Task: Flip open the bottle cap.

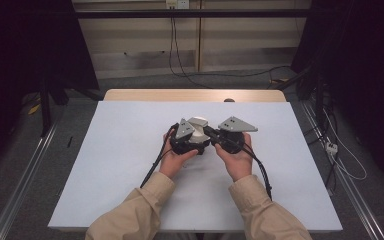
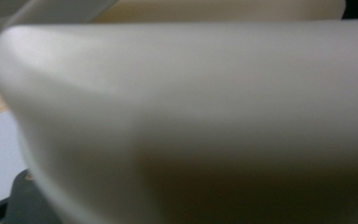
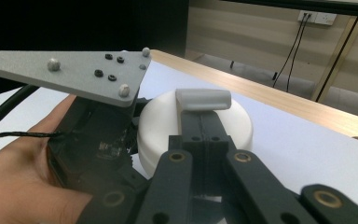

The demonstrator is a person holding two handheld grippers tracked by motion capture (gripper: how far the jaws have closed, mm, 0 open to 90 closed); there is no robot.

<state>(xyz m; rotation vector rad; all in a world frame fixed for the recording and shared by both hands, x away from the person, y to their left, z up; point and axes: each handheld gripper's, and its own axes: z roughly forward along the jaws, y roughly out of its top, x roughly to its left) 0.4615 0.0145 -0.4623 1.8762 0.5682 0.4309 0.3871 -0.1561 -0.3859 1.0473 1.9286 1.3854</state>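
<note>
The right gripper (image 3: 204,122) has its jaws pressed together, pinching the grey tab (image 3: 203,99) that stands up from the lid of a round white container (image 3: 235,128). The left gripper (image 1: 187,141) sits hard against the container's side; whether it is clamped or merely braced I cannot tell, since its own view is a blur of white wall (image 2: 191,116). The container rests mid-table on the pale sheet (image 1: 130,150), between both hands. To my eye the lid is about to come off. Next comes a straight upward pull on the tab while the left steadies the body.
</note>
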